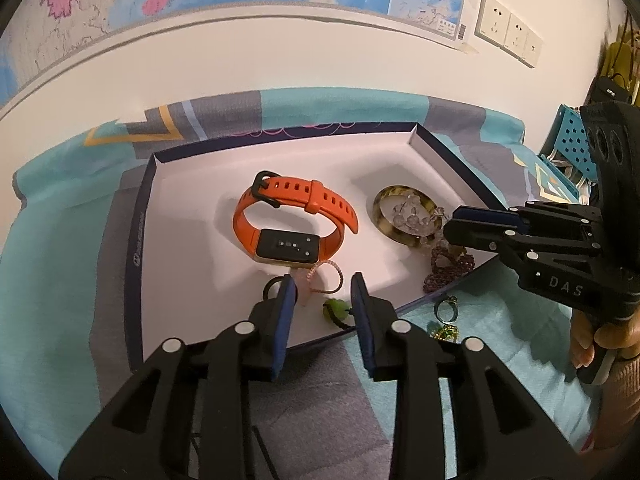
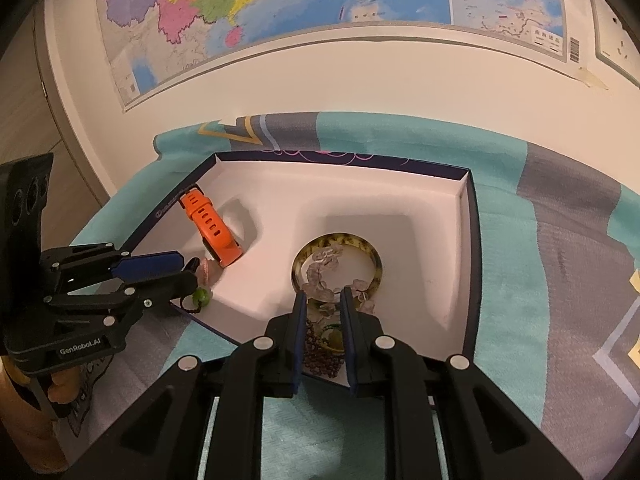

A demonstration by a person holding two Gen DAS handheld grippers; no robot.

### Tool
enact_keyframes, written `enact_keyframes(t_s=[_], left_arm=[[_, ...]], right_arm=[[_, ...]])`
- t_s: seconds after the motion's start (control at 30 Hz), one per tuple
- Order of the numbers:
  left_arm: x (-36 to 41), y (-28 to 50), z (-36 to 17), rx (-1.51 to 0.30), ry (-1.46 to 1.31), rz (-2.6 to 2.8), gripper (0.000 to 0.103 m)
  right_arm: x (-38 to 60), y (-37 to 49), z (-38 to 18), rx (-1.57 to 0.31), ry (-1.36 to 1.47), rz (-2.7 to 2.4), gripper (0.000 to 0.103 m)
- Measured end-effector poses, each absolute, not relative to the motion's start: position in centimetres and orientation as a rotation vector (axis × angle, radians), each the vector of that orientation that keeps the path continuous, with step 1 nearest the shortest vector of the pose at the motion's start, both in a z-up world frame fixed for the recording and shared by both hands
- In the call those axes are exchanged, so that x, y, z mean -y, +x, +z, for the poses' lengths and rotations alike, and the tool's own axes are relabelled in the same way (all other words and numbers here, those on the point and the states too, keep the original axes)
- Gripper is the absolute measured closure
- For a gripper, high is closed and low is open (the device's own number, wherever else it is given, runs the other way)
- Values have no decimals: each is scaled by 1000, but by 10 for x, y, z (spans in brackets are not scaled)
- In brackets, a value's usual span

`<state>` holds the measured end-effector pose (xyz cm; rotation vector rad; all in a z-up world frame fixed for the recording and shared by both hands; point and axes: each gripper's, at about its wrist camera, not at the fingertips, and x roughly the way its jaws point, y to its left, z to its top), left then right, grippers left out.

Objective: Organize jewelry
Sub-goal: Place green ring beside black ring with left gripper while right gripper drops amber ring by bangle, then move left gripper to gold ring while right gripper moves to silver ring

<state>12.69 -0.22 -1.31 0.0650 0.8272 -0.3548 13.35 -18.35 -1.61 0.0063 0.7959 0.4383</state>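
Both grippers hover over the white box: my left gripper stands spread with nothing pinched, and my right gripper is nearly closed, empty, above the dark beads. Inside lie the orange watch, yellow bangle and green bead.
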Motion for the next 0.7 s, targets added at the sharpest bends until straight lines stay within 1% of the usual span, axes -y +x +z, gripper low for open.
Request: enact_keyframes(t_s=[0.07,0.13,0.2,0.33,0.4,0.7], left_arm=[[2,123,-11,-813,71,-355,66],[3,120,-8,-798,78,-352,64],[3,115,-5,-783,81,-356,60],[2,105,-2,-764,86,-360,56],[0,101,-2,-760,85,-361,51],[-6,88,-4,-761,83,-364,51]], right_arm=[[184,130,-13,-787,8,442,87],[185,127,-10,-778,8,446,86],[184,123,-8,-771,7,451,82],[183,112,-4,-757,-5,466,81],[183,105,-3,-753,-4,476,76],[177,82,-10,-769,-19,518,76]])
